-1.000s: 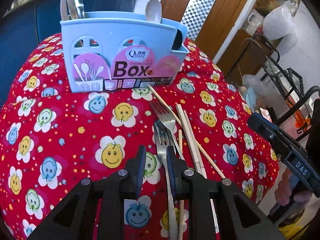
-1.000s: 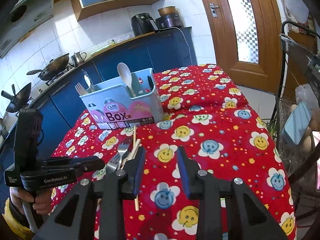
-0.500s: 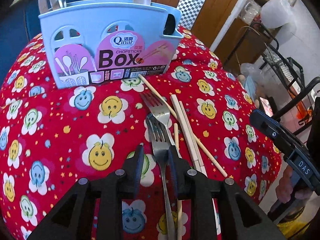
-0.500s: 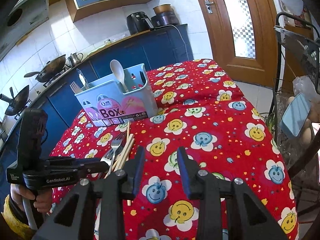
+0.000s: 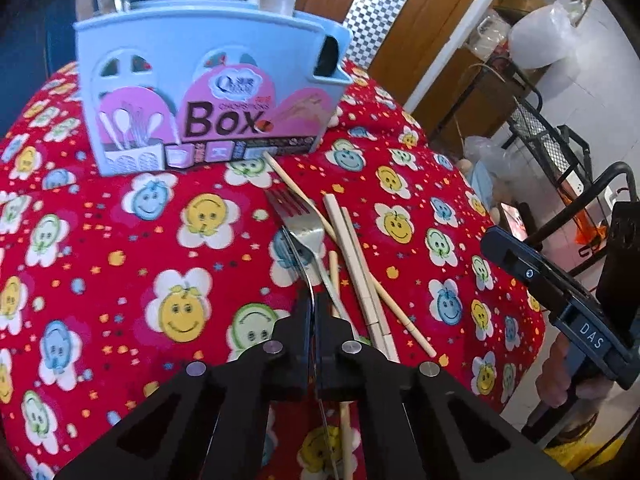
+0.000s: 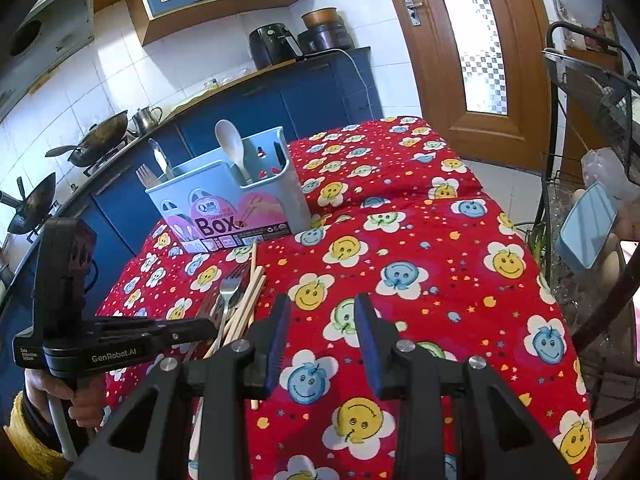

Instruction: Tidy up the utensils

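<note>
Under the left wrist camera, the left gripper (image 5: pixel 313 316) has just been closing and is clamped edge-on around the slim steel fork (image 5: pixel 303 258) on the red smiley-flower tablecloth (image 5: pixel 120 240); it is best lifted straight, clear of the pale wooden chopsticks (image 5: pixel 356 264), toward the light-blue plastic utensil box (image 5: pixel 200 80). From the right wrist view, the right gripper (image 6: pixel 322 332) is held apart and empty over the cloth, with blue kitchen cabinets (image 6: pixel 240 120) and a wooden door (image 6: pixel 480 40) behind.

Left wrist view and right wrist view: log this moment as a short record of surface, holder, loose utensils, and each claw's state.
surface: table under red smiley-flower tablecloth
holder: light blue chopsticks box, upright at the far side; white spoon and metal utensils stand in it
loose utensils: two forks and several chopsticks in a pile in front of the box
left claw: just closed, shut on the near fork, which is turned on edge
right claw: open, nothing between its fingers, above bare cloth
other fork: flat on the cloth, untouched
</note>
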A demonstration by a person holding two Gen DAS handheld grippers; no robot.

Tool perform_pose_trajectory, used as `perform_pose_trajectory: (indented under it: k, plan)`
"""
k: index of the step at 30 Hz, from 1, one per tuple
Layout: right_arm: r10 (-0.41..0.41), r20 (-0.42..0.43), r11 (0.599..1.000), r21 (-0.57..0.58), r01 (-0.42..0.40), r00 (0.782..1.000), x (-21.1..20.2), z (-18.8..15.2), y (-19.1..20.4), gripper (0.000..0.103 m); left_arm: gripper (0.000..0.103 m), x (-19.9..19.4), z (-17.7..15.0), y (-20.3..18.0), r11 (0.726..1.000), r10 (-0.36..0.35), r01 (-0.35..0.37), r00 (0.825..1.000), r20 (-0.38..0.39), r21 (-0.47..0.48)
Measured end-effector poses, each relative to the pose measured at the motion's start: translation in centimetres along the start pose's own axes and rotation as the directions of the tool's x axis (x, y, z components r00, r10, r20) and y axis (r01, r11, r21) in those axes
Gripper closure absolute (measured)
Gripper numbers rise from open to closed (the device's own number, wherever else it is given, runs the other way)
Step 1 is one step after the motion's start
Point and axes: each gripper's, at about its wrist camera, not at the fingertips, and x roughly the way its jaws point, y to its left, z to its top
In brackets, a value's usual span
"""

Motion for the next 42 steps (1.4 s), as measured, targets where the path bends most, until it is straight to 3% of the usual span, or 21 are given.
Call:
perform_pose_trajectory:
  k: [7, 18, 25, 34, 42]
  plan:
    - [0.018, -0.032, 0.999, -0.031, -0.019, 0.999, 0.9, 0.2, 1.6, 0.067, 0.102, -3.6, -0.3, 2.4, 0.998, 0.047, -0.041, 0.992, 0.12, -0.054]
    - [0.133, -0.178, 0.988, -0.053, -0.145, 0.975, 4.8, 1.2, 5.9, 0.067, 0.102, -8.0, -0.5, 5.0, 0.982, 0.19, -0.179, 0.941, 0.279, -0.064]
    - [0.168, -0.275, 0.983, -0.028, -0.183, 0.947, 8.1, 1.4, 7.5, 0.067, 0.102, -9.0, -0.7, 6.4, 0.981, 0.19, -0.173, 0.931, 0.312, -0.081]
    - [0.082, -0.336, 0.989, -0.088, -0.118, 0.938, 10.5, 2.0, 8.9, 0.068, 0.102, -9.4, -0.6, 6.7, 0.987, 0.156, -0.134, 0.927, 0.341, -0.086]
    - [0.214, -0.366, 0.975, 0.024, -0.22, 0.906, 12.4, 3.1, 8.0, 0.068, 0.102, -9.5, -0.5, 6.8, 0.987, 0.16, -0.141, 0.924, 0.348, -0.08]
